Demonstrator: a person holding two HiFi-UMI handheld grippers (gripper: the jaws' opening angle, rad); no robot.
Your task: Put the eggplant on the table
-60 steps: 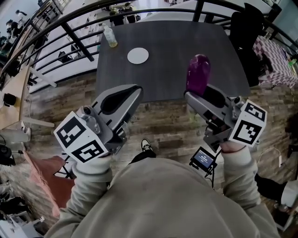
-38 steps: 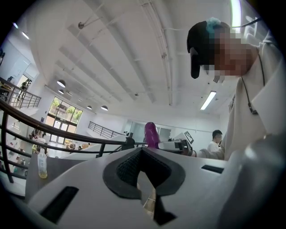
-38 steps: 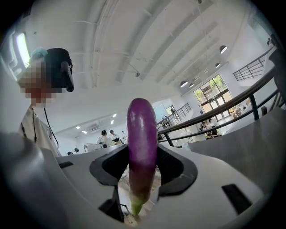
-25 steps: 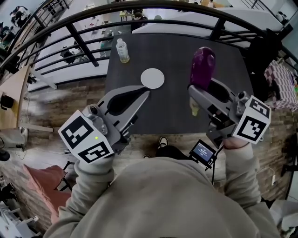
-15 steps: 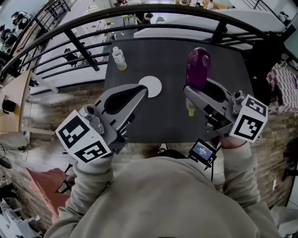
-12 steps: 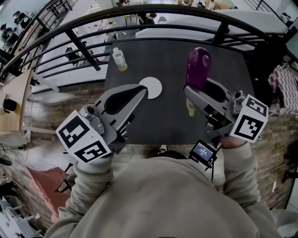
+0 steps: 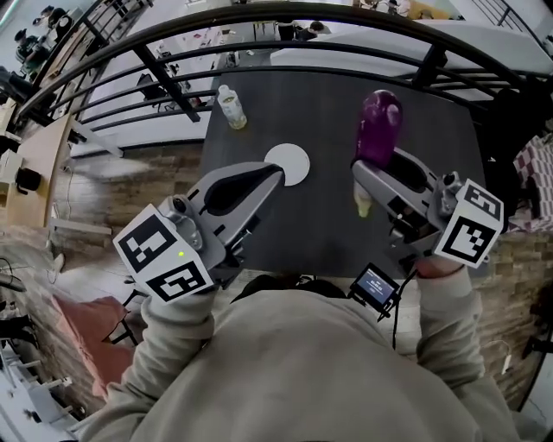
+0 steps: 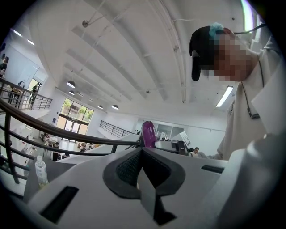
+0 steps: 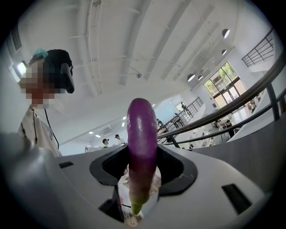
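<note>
Big bright hall, white ceiling, strip lights. Wood-plank floor (image 7: 130, 173) below. A curved black railing (image 7: 285, 22) runs behind a dark square table (image 7: 320, 104).

Eggplant (image 7: 379, 128): purple, glossy, gripped by the right gripper (image 7: 373, 168) and held in the air over the table's right half, not resting on it. It lies along the jaws. The rounded end sticks out well past the tips, away from the person; the green stem end sits back between the jaws, toward the gripper's body. In the right gripper view it fills the gap, with the jaws spread fairly wide and pressed against its two sides.

Left gripper (image 7: 275, 175): jaws closed tip to tip, nothing between them; the left gripper view shows the tips meeting. It reaches over the table's near left part, its tips at the edge of a white round plate (image 7: 289, 162) lying flat on the table.

Beyond the plate, near the far left corner, a clear bottle (image 7: 231, 107) with yellowish contents stands upright.

A small lit screen (image 7: 374, 287) hangs below the right gripper, beside the person's grey sleeve (image 7: 441, 319).
</note>
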